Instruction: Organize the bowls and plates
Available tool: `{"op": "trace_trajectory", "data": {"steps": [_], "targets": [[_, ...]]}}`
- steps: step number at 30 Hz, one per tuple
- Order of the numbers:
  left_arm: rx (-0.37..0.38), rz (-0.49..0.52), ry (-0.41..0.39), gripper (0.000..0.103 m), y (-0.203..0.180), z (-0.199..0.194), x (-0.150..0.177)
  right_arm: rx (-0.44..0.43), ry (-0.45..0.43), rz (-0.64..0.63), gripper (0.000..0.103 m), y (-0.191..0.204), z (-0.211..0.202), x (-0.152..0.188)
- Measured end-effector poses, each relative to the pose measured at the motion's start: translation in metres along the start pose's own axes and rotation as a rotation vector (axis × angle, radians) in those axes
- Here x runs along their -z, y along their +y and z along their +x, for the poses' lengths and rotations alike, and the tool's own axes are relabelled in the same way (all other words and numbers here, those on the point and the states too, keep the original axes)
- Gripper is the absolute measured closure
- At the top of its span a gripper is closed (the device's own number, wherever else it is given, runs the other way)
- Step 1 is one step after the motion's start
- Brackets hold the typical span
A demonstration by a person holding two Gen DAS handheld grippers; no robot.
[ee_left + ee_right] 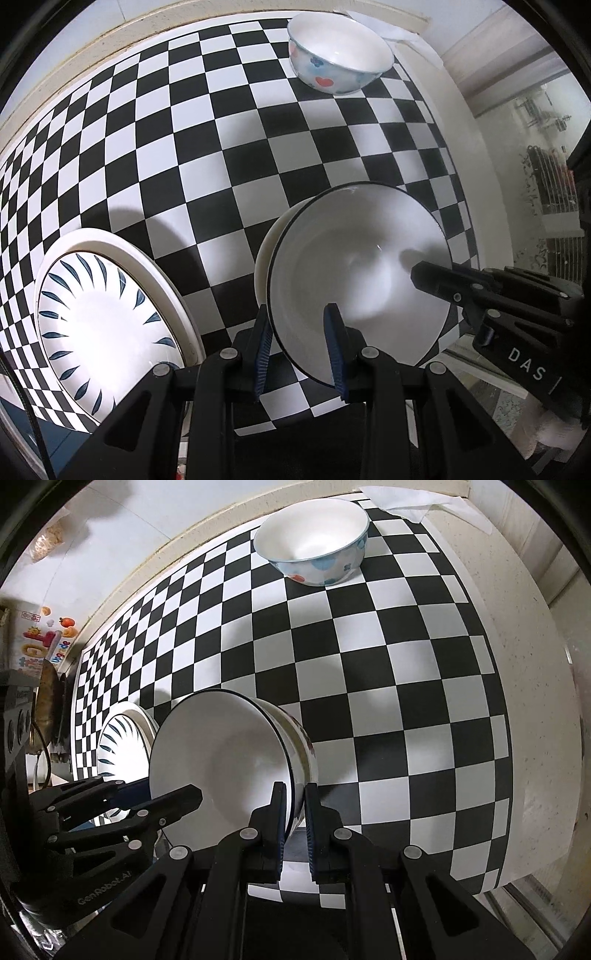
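A white bowl with a dark rim [354,266] [221,753] is held tilted above the checkered table between both grippers. My left gripper [301,347] straddles its near rim with a wide gap, one finger inside, one outside. My right gripper [295,812] is shut on the opposite rim and shows in the left wrist view [443,280]. The left gripper shows in the right wrist view [159,794]. A second bowl with blue and red prints [338,55] [314,542] stands at the far edge. A plate with blue leaf marks [107,325] [118,746] lies on a white plate at the left.
The checkered cloth [221,147] [388,664] covers the table. A white cloth [417,502] lies at the far right corner. The table's right edge [535,701] drops off. A pan and stove knobs [48,705] sit at the far left.
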State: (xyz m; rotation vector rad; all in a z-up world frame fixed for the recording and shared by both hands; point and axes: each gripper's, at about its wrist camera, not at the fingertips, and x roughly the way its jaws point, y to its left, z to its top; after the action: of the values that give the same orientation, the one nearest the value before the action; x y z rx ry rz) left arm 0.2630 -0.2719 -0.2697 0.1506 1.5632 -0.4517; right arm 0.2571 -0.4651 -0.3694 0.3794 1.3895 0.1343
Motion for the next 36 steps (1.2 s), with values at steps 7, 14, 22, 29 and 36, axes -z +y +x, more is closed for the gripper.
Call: {"op": "trace_trajectory", "data": {"steps": [7,14,22,29,36], "targets": [[-0.018,0.004,0.011,0.078,0.000,0.008,-0.004,0.003,0.004,-0.003,0.092,0.002,0.003,-0.001],[-0.029,0.002,0.010,0.078,0.003,0.010,-0.005,0.004,0.016,-0.008,0.091,0.004,0.007,-0.002],[-0.037,0.002,0.007,0.078,0.005,0.012,-0.004,0.009,0.029,-0.010,0.090,0.004,0.012,-0.004],[-0.046,0.003,0.009,0.078,0.003,0.010,-0.004,-0.010,0.034,-0.005,0.090,0.000,0.009,-0.004],[-0.053,0.016,-0.035,0.078,-0.001,-0.012,0.001,-0.029,0.021,-0.010,0.090,-0.002,0.000,-0.003]]}}
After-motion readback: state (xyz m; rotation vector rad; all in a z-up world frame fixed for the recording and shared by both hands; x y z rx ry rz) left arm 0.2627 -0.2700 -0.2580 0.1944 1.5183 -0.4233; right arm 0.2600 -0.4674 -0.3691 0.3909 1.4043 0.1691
